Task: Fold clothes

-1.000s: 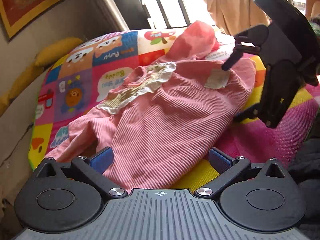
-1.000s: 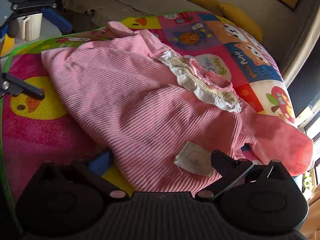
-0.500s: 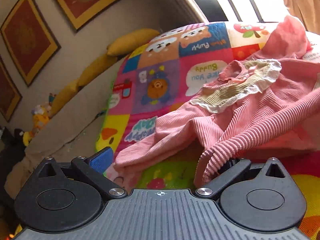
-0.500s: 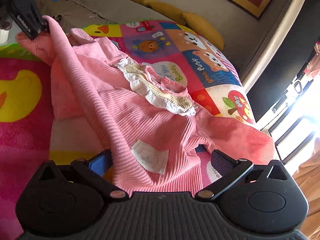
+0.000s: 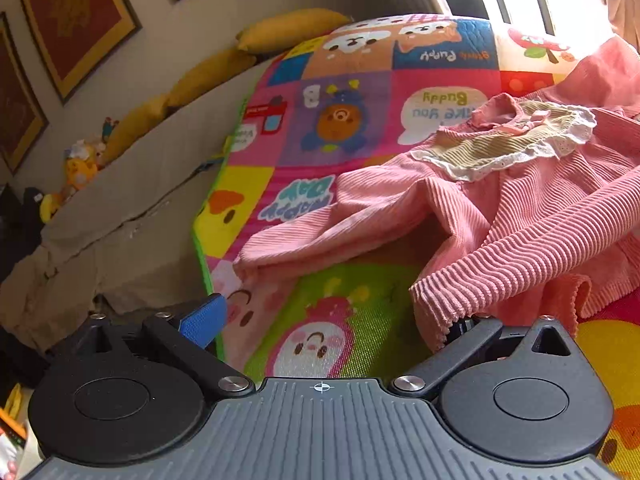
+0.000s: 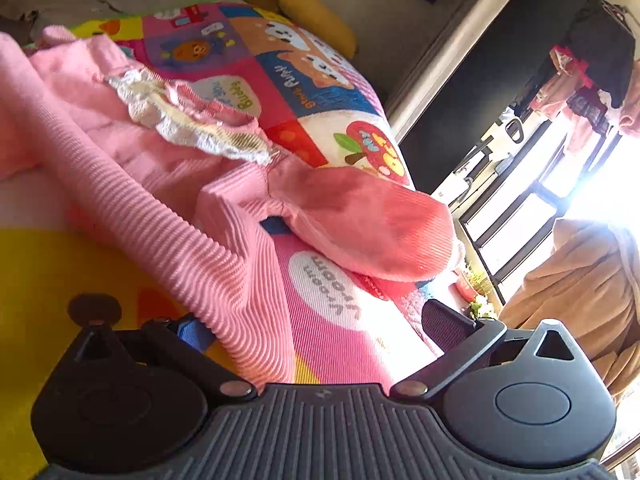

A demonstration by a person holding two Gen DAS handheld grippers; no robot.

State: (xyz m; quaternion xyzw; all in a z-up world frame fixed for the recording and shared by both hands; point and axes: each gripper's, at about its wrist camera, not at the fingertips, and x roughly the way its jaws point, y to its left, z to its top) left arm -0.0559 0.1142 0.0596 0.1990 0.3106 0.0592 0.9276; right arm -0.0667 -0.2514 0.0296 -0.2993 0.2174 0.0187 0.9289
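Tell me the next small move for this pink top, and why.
Probably carry the lifted hem across toward the lace collar and lay it down. The pink ribbed top hangs draped over one finger of each open tongs, left and right, its collar end lying on the colourful cartoon mat.

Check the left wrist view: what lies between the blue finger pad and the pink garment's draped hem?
Only bare play mat, its green cartoon panel, lies between the blue pad and the pink garment; nothing rests there.

Hard daylight pours through the window [image 6: 568,184], blowing out to white glare in both views. The play mat [image 5: 344,120] is brightly lit and sharp; beside the window, walls fall dim. Fisheye bends edges.
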